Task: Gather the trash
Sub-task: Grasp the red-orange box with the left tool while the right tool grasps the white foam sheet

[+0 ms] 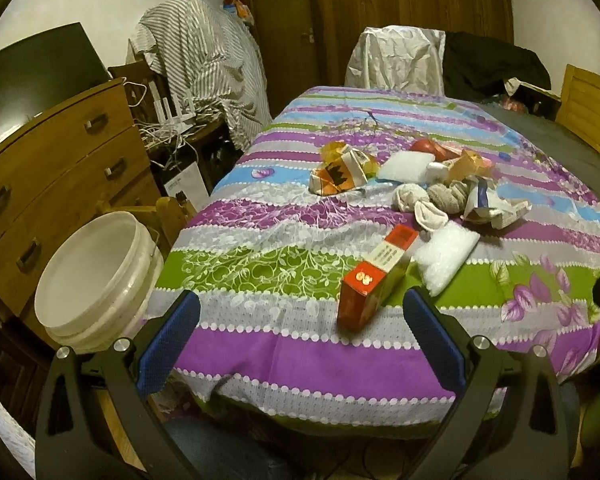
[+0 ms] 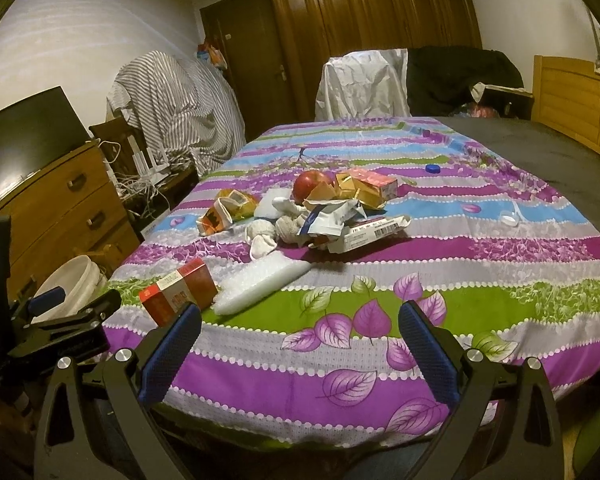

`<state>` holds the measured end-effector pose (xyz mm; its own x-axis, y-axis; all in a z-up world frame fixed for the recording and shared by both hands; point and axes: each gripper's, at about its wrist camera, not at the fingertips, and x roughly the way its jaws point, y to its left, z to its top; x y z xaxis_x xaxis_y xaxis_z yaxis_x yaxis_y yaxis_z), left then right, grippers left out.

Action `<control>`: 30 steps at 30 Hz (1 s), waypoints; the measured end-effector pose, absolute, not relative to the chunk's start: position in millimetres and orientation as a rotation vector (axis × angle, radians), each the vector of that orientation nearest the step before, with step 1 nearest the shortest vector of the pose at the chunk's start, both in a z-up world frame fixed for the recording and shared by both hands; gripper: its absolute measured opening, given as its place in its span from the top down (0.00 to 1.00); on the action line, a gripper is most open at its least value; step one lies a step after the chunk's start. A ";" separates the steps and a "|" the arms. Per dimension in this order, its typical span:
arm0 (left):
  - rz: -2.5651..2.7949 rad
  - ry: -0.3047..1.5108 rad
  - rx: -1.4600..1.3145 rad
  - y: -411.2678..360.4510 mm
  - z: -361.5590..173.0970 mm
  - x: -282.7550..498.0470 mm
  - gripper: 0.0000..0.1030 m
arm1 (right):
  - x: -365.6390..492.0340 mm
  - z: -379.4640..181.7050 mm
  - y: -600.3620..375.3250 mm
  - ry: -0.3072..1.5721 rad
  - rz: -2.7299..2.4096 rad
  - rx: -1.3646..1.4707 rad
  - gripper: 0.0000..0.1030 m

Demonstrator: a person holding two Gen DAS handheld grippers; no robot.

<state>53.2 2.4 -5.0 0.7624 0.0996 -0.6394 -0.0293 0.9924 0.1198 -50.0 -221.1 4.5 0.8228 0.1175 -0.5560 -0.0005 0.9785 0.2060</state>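
With both pairs of fingers spread and empty, I'd take the red carton [image 1: 374,276] across its narrow faces: light, stiff cardboard, probably crushable, near the white bucket [image 1: 95,280].

dresser [image 1: 59,160] left of bed | striped sheet [image 1: 203,64] draped behind | dark jacket [image 2: 460,76] over far chair | apple [image 2: 312,184] on bedspread [image 2: 500,272]

Nearest me on the striped bedspread, a red carton [image 1: 374,280] lies on its side, its far end just beside a white bubble-wrap pouch [image 1: 446,258]. Farther back sits a heap of trash: a crumpled orange-and-white wrapper [image 2: 223,214], balled grey socks [image 2: 287,228], torn white packaging [image 2: 332,216], flattened cartons [image 2: 366,188] and a red apple [image 2: 312,184]. My white bucket [image 1: 99,280] stands open beside the bed's left edge.
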 end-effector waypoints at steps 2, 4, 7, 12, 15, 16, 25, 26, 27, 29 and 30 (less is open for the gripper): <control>0.062 0.696 0.126 6.4 -13.4 48.9 0.05 | -48.6 2.9 -221.7 0.605 0.063 0.205 0.04; 0.052 0.709 0.151 11.5 -23.9 47.2 0.05 | -47.3 0.5 -223.8 0.607 0.063 0.211 0.04; 0.001 0.724 0.147 15.9 -27.4 51.8 0.05 | -42.3 -6.9 -226.8 0.627 0.064 0.231 0.04; -0.156 0.677 0.163 6.5 -26.0 77.2 0.09 | -34.5 -17.9 -229.7 0.662 0.080 0.271 0.04; -0.222 0.684 0.254 -7.8 -40.5 98.6 0.19 | -31.3 -19.9 -230.5 0.664 0.087 0.273 0.04; -0.257 0.714 0.269 -11.9 -48.9 108.9 0.22 | -30.5 -20.6 -231.3 0.664 0.088 0.275 0.04; -0.321 0.753 0.140 -2.3 -60.0 113.0 0.80 | -11.1 -32.2 -225.4 0.681 0.141 0.267 0.17; -0.290 0.738 0.134 3.5 -56.5 106.5 0.80 | -6.2 -33.4 -221.2 0.684 0.154 0.260 0.21; -0.268 0.731 0.132 7.8 -53.9 103.4 0.80 | -1.0 -34.5 -216.9 0.689 0.166 0.256 0.22; -0.192 0.707 0.129 20.3 -45.7 92.0 0.80 | 16.7 -38.6 -204.7 0.709 0.187 0.253 0.23; -0.154 0.696 0.119 27.3 -41.0 85.9 0.80 | 25.0 -40.9 -199.5 0.723 0.189 0.259 0.23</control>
